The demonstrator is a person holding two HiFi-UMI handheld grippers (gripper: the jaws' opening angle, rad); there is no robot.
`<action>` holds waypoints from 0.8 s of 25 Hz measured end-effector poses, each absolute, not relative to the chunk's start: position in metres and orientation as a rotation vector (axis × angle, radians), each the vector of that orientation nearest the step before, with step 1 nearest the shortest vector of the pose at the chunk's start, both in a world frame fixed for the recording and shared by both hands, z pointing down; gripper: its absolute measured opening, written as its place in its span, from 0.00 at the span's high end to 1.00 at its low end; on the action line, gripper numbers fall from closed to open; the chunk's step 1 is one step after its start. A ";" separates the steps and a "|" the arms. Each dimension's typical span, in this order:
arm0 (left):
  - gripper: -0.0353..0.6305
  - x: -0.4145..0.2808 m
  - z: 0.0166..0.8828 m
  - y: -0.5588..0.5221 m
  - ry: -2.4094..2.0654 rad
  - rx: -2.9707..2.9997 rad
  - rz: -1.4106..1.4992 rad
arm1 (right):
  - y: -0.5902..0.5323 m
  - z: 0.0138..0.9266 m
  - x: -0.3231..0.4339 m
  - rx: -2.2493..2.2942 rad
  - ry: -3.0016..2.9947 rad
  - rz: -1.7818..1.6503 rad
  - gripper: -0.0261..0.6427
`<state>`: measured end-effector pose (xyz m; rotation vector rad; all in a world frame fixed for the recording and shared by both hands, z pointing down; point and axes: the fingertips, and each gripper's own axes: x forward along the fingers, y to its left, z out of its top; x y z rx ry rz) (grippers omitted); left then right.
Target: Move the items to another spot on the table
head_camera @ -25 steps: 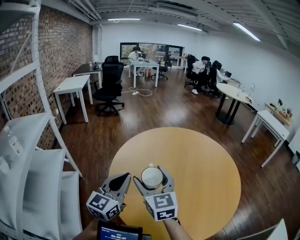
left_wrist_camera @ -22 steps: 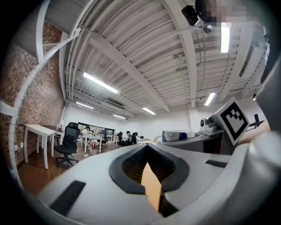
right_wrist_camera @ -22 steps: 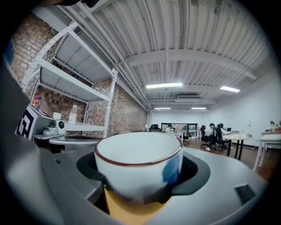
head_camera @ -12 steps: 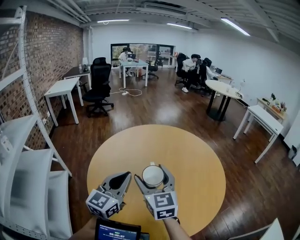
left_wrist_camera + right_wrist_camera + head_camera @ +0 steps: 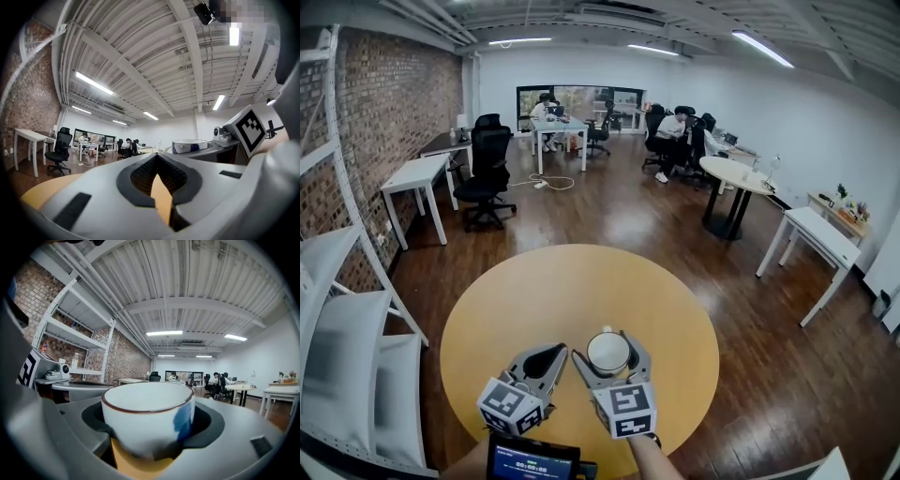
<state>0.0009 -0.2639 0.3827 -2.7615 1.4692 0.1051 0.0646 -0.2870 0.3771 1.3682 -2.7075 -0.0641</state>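
A white cup (image 5: 607,354) with a brown rim and a blue mark sits between the fingers of my right gripper (image 5: 607,345), which is shut on it above the near part of the round yellow table (image 5: 581,281). In the right gripper view the cup (image 5: 147,416) fills the space between the jaws, with the table top showing beneath it. Just to its left my left gripper (image 5: 547,354) is shut, its fingertips meeting on nothing. The left gripper view shows the cup (image 5: 190,146) off to the right. Both grippers point level.
White shelving (image 5: 352,319) stands along the brick wall at the left. Beyond the table lie wooden floor, a black office chair (image 5: 486,173), white desks (image 5: 412,178), another round table (image 5: 734,178) and seated people at the far end. A small screen (image 5: 534,461) shows at the bottom edge.
Both grippers have travelled together to the right along the table, from over its left near edge to its middle near part. The cup stayed in the right gripper; the left stayed shut.
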 end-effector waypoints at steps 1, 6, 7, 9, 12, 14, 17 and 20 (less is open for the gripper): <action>0.94 0.013 0.381 -0.262 1.465 -2.760 0.105 | -0.286 0.376 0.079 1.380 -2.705 -0.066 0.35; 0.94 0.065 0.383 -0.261 1.420 -2.792 0.113 | -0.283 0.381 0.132 1.439 -2.681 -0.062 0.36; 0.94 0.074 0.384 -0.260 1.409 -2.799 0.110 | -0.281 0.383 0.141 1.447 -2.677 -0.061 0.36; 0.94 0.094 0.383 -0.260 1.384 -2.810 0.117 | -0.279 0.384 0.158 1.463 -2.668 -0.064 0.35; 0.94 0.124 0.383 -0.260 1.348 -2.819 0.134 | -0.279 0.386 0.188 1.501 -2.648 -0.065 0.35; 0.94 0.145 0.383 -0.259 1.327 -2.826 0.146 | -0.278 0.388 0.208 1.528 -2.635 -0.065 0.35; 0.94 0.173 0.384 -0.256 1.282 -2.843 0.154 | -0.275 0.388 0.234 1.565 -2.604 -0.085 0.36; 0.95 0.196 0.389 -0.255 1.239 -2.864 0.152 | -0.272 0.392 0.256 1.602 -2.572 -0.096 0.36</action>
